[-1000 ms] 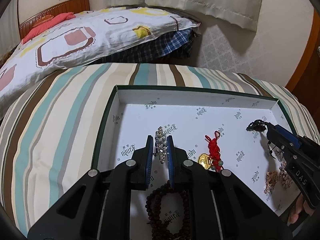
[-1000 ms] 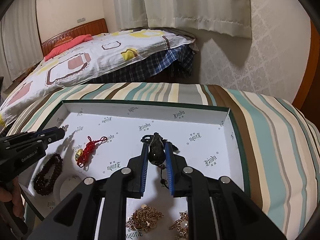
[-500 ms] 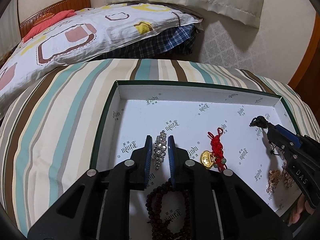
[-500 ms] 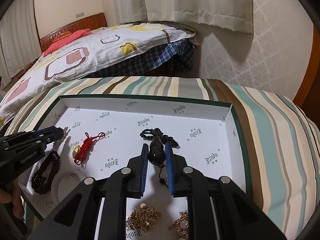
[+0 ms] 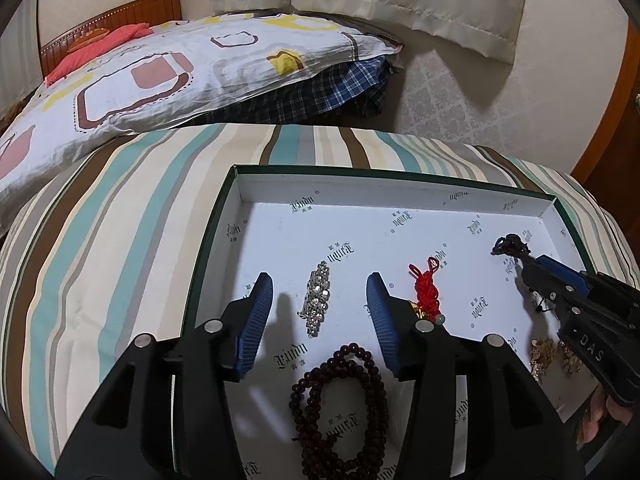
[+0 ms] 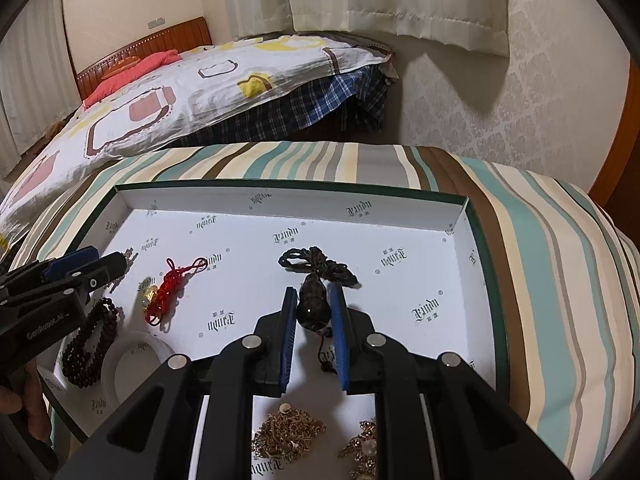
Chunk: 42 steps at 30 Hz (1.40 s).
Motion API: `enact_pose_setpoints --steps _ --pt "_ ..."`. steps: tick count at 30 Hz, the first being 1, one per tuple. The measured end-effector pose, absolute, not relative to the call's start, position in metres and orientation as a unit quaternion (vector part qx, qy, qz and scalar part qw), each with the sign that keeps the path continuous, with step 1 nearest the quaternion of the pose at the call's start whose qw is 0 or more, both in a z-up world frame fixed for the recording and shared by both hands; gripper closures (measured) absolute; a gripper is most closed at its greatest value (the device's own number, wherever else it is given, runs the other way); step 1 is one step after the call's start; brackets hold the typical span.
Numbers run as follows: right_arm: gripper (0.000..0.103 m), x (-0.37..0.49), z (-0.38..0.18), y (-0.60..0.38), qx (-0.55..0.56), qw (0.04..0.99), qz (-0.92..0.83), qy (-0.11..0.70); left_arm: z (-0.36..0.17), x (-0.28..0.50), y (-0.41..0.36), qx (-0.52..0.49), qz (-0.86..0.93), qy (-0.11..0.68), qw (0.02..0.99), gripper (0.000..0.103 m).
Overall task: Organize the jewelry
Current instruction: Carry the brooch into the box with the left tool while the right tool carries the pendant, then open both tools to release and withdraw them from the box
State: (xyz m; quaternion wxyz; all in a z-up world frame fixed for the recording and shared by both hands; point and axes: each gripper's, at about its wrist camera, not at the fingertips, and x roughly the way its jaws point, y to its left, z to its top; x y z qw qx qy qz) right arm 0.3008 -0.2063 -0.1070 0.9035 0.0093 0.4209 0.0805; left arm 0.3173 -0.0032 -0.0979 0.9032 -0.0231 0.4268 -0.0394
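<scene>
A white-lined box lid (image 5: 400, 196) (image 6: 280, 196) lies on a striped bed. My left gripper (image 5: 320, 300) is open, its blue pads on either side of a rhinestone clip (image 5: 317, 300) lying on the lid floor. My right gripper (image 6: 314, 306) holds a dark pendant (image 6: 313, 302) between its pads, its black cord (image 6: 316, 260) trailing ahead on the lid; it also shows in the left wrist view (image 5: 510, 245). A red knot charm (image 5: 426, 288) (image 6: 172, 286) and a dark bead bracelet (image 5: 340, 400) (image 6: 90, 344) lie nearby.
Gold chain jewelry (image 6: 288, 432) and a pearl brooch (image 6: 364, 446) lie at the lid's near right. A clear bangle (image 6: 136, 360) lies beside the beads. A second bed with a patterned quilt (image 5: 160, 64) stands behind. The striped cover (image 5: 100, 240) surrounds the lid.
My left gripper opened and let go of the rhinestone clip, which now lies on the lid. My right gripper opened slightly around the pendant, whose cord now rests on the lid.
</scene>
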Motion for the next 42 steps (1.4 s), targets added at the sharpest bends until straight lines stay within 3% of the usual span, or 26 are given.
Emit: enact_pose_setpoints --steps 7,28,42 --pt "0.071 0.297 -0.105 -0.207 0.011 0.906 0.081 0.415 -0.095 0.314 -0.003 -0.027 -0.039 0.421 0.906 0.048" --pt "0.061 0.222 -0.056 -0.214 0.01 0.937 0.084 0.339 -0.047 0.235 -0.005 -0.066 -0.041 0.362 0.929 0.043" --pt "0.06 0.15 -0.057 -0.246 0.023 0.94 0.059 0.335 -0.041 0.161 -0.02 -0.072 -0.053 0.354 0.931 0.042"
